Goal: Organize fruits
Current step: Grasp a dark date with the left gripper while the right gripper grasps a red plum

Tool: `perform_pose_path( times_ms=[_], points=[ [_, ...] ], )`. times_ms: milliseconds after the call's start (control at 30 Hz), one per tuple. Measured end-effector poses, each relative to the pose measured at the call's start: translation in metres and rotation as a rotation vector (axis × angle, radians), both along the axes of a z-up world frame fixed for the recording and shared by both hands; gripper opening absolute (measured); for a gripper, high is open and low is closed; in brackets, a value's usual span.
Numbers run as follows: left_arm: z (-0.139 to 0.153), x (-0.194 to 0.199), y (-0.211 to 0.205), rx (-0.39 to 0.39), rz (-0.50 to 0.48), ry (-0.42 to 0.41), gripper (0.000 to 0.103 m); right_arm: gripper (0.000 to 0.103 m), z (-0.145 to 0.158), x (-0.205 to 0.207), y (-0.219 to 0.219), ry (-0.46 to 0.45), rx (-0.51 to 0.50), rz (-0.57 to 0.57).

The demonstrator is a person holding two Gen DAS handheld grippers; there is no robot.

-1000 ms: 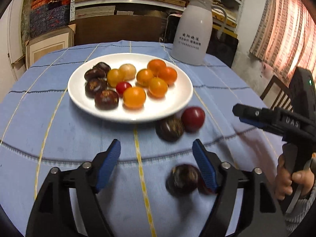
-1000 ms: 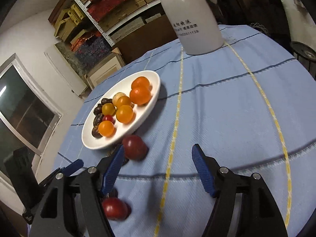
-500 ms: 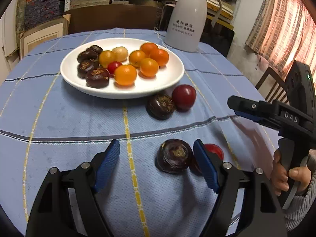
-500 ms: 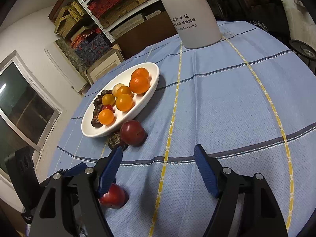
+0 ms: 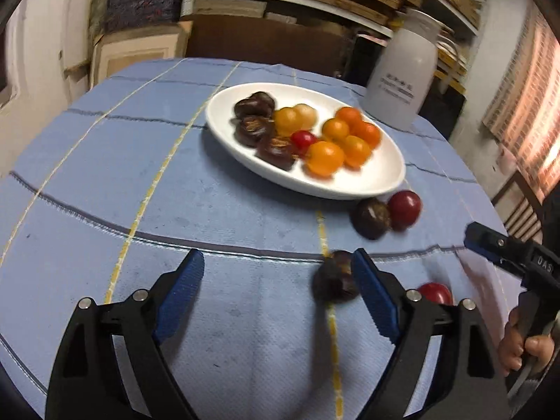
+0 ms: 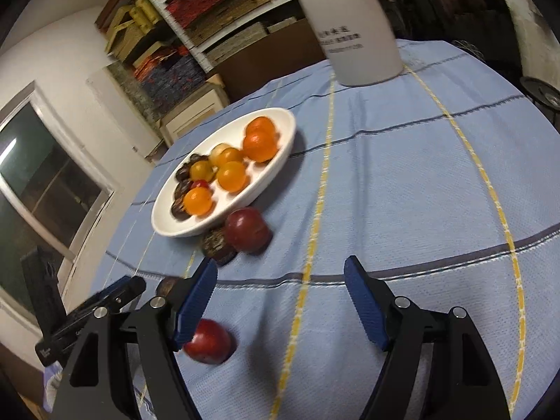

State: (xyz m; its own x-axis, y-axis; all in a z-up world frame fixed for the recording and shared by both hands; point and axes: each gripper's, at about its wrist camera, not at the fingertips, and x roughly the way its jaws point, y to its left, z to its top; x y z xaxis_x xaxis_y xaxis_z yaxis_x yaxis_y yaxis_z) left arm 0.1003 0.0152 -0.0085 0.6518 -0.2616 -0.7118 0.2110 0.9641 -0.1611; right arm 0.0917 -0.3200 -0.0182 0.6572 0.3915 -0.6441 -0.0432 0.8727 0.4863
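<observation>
A white plate holds dark chestnuts, orange tomatoes and one small red tomato. Beside its near rim lie a chestnut and a dark red fruit. My left gripper is opening. A loose chestnut sits just inside its right finger, not squeezed. Another red fruit lies on the cloth between the two grippers, outside my right gripper's left finger. My right gripper stands open over bare cloth.
A white jug stands behind the plate at the far side of the blue tablecloth. A hand holds the right gripper at the table's right edge. Shelves and boxes fill the background, with a chair to the right.
The left gripper has swung left and its jaws stand wider. The loose chestnut now sits against its right finger. The right gripper has barely moved.
</observation>
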Motion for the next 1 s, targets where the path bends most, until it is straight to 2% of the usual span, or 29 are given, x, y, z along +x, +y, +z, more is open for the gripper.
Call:
perform_pose_path(
  times_ms=[100,200,333,533,600,700,800,867,900,967,1000],
  points=[
    [-0.001,-0.006,-0.021,0.054,-0.073,-0.016,0.084,0.076,0.002,-0.007,0.013,-0.016,-0.021,0.056],
    [-0.003,-0.007,-0.031,0.093,-0.095,-0.015,0.084,0.076,0.003,-0.015,0.026,-0.030,-0.044,0.107],
    [-0.007,0.000,-0.030,0.082,-0.095,0.008,0.084,0.076,0.004,-0.021,0.041,-0.038,-0.085,0.163],
    [-0.009,0.002,-0.035,0.099,-0.107,0.018,0.083,0.076,0.004,-0.032,0.074,-0.063,-0.201,0.269],
    [-0.011,0.003,-0.037,0.110,-0.113,0.025,0.078,0.075,0.007,-0.036,0.082,-0.080,-0.229,0.291],
    [-0.016,0.006,-0.041,0.123,-0.123,0.046,0.068,0.067,0.005,-0.036,0.088,-0.066,-0.255,0.306],
    [-0.017,0.006,-0.044,0.130,-0.134,0.048,0.065,0.059,0.001,-0.033,0.091,-0.037,-0.265,0.315],
    [-0.018,0.006,-0.046,0.137,-0.146,0.051,0.061,0.048,-0.001,-0.032,0.092,-0.023,-0.272,0.322],
    [-0.020,0.006,-0.048,0.140,-0.159,0.058,0.059,0.046,-0.003,-0.031,0.094,-0.011,-0.279,0.327],
    [-0.022,0.006,-0.053,0.142,-0.187,0.067,0.051,0.039,-0.005,-0.029,0.095,0.004,-0.282,0.331],
    [-0.022,0.005,-0.054,0.146,-0.192,0.064,0.049,0.039,-0.006,-0.028,0.095,0.006,-0.276,0.331]
  ],
)
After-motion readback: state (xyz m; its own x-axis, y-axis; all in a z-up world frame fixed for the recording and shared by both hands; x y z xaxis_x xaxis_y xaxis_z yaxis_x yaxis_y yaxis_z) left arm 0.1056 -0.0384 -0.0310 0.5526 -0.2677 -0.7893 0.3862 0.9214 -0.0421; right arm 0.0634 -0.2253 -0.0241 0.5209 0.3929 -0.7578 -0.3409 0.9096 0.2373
